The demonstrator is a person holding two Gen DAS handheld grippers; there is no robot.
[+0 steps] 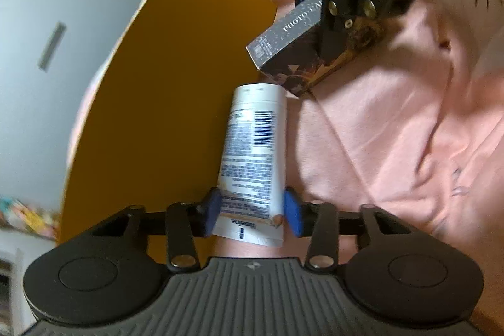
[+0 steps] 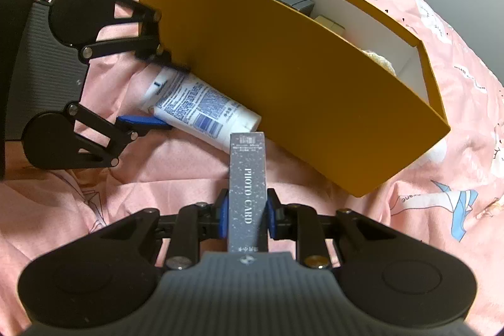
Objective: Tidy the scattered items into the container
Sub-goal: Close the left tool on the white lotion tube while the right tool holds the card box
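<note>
My left gripper is shut on a white Vaseline tube, holding it near its crimped end beside the outer wall of the orange box. The tube and the left gripper also show in the right wrist view, low against the box wall. My right gripper is shut on a grey "PHOTO CARD" box, held just in front of the orange box. The card box hangs above the tube's cap in the left wrist view.
The orange box has white inner walls and holds a grey box, a beige box and something cream-coloured. Everything rests on a rumpled pink bedspread with printed cranes. A grey wall lies behind.
</note>
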